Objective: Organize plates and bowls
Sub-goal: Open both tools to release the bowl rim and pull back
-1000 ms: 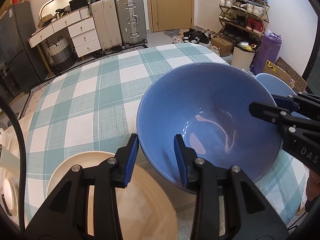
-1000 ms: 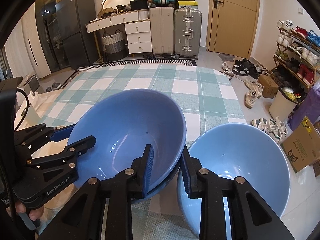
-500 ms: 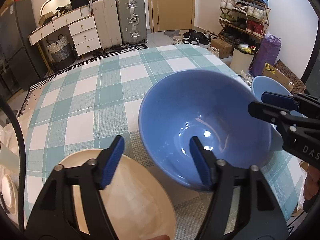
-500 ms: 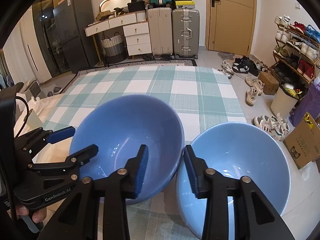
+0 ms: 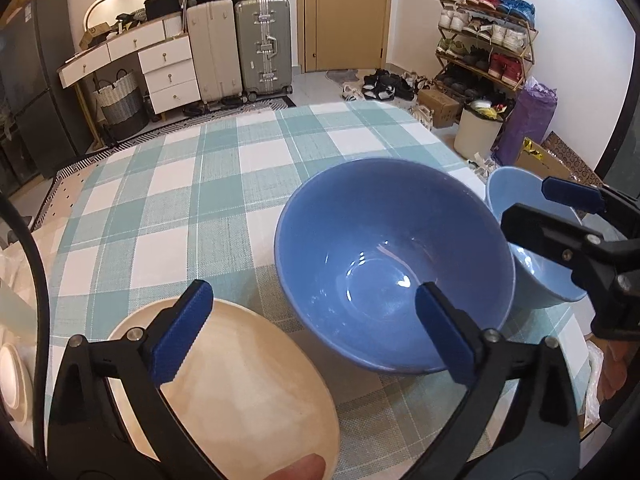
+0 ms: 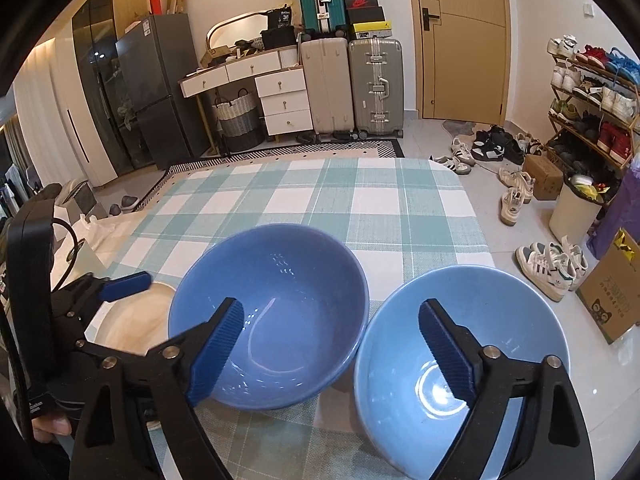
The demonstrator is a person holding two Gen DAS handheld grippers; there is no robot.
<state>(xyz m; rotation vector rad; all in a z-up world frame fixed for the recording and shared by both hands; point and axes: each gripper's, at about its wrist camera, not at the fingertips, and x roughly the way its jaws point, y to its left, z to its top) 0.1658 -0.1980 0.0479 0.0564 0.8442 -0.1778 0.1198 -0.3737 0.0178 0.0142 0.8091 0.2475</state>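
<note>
A dark blue bowl (image 5: 394, 264) stands upright on the checked tablecloth (image 5: 192, 184); it also shows in the right wrist view (image 6: 272, 320). A lighter blue bowl (image 6: 460, 364) stands to its right, seen too in the left wrist view (image 5: 532, 268). A cream plate (image 5: 240, 384) lies to the left, also in the right wrist view (image 6: 132, 324). My left gripper (image 5: 312, 332) is open and empty, above the gap between plate and dark bowl. My right gripper (image 6: 332, 352) is open and empty, above where the two bowls meet.
A small white dish (image 5: 12, 384) sits at the table's left edge. The lighter bowl stands close to the table's right edge. Beyond the table are suitcases (image 6: 376, 84), a drawer unit (image 6: 280, 100), a shoe rack (image 6: 588, 92) and shoes on the floor.
Both grippers let go of the dark blue bowl's rim, opened wide and drew back. The bowl went from tilted and lifted to standing flat on the cloth.
</note>
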